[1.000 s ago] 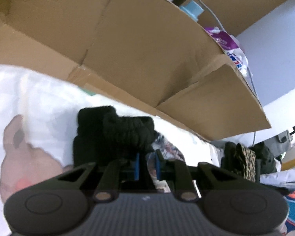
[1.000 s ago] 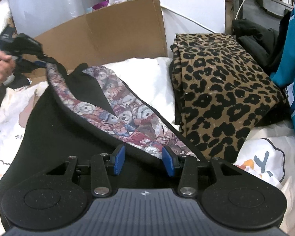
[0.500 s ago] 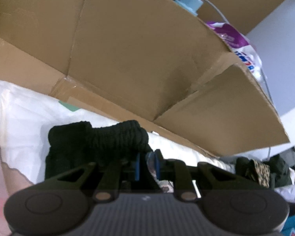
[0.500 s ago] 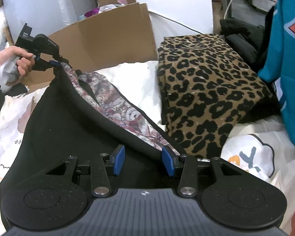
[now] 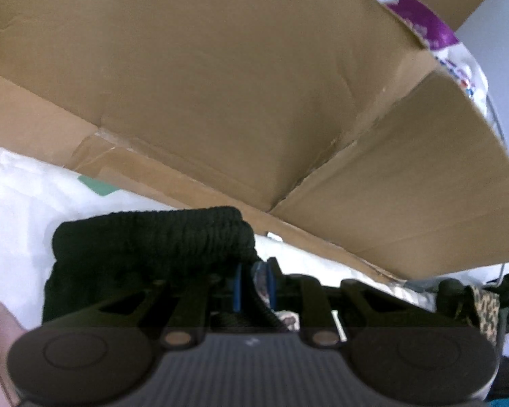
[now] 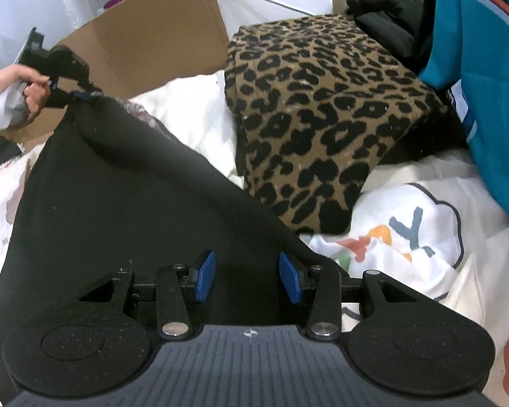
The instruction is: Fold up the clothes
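Black garment (image 6: 125, 210): spread over the white printed sheet (image 6: 407, 237), one corner lifted at far left; a patterned lining shows just under that raised edge; a ribbed black cuff or hem (image 5: 159, 237) is bunched ahead of the left tool.
Left gripper (image 5: 254, 283): blue pads nearly together, pinching the garment's edge, patterned cloth showing between them; in the right wrist view it (image 6: 79, 95) is held by a hand (image 6: 15, 91) at the raised corner.
Right gripper (image 6: 247, 276): jaws about half apart over the near part of the black garment; whether the pads press on the cloth cannot be told.
Leopard-print garment (image 6: 322, 118): folded, lying just right of the black garment on the sheet.
Teal garment (image 6: 485, 68): hangs at far right, with orange and white trim.
Cardboard box (image 5: 237, 101): plain brown flaps behind the sheet, no print visible.
Writing: a grey "Y" with orange shapes on the sheet; a white and purple bag (image 5: 458, 54) behind the box carries lettering too blurred to read.
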### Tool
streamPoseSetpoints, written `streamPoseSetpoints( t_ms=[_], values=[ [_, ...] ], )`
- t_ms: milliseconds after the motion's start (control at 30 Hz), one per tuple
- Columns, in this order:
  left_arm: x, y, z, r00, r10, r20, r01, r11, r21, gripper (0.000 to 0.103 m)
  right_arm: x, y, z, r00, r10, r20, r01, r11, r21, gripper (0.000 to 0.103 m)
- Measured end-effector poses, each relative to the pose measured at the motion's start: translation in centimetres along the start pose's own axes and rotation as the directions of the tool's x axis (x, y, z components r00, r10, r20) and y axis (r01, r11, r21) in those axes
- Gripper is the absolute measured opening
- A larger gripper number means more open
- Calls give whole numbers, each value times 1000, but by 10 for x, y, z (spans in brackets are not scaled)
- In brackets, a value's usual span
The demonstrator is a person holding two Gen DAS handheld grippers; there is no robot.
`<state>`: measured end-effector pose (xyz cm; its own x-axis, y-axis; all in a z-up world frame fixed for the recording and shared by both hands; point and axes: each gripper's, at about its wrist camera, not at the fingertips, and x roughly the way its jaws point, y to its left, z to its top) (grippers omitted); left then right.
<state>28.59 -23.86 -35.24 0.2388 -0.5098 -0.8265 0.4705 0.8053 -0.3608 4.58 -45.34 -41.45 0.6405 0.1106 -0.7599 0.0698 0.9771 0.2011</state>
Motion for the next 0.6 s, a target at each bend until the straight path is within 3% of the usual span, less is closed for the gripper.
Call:
streamPoseSetpoints(
  t_ms=[167,300,400,600],
  values=[
    [16,-2,-4,1000,15,-21,-15,1000,15,18,0,0,-5,1000,1,-19,-2,999,-47,49],
    [8,-15,-5,999,10,-39,-8,999,50,34,1,-2,-6,1000,2,-19,-3,999,-39,49],
    [-4,-33,-12,998,-24,-56,30,994,110,36,2,-1,-6,1000,-5,-14,5,1000,-13,49],
    [-5,-64,-33,990,0,-142,25,985,171,36,1,1,-6,1000,-8,-7,8,1000,18,54]
  ],
)
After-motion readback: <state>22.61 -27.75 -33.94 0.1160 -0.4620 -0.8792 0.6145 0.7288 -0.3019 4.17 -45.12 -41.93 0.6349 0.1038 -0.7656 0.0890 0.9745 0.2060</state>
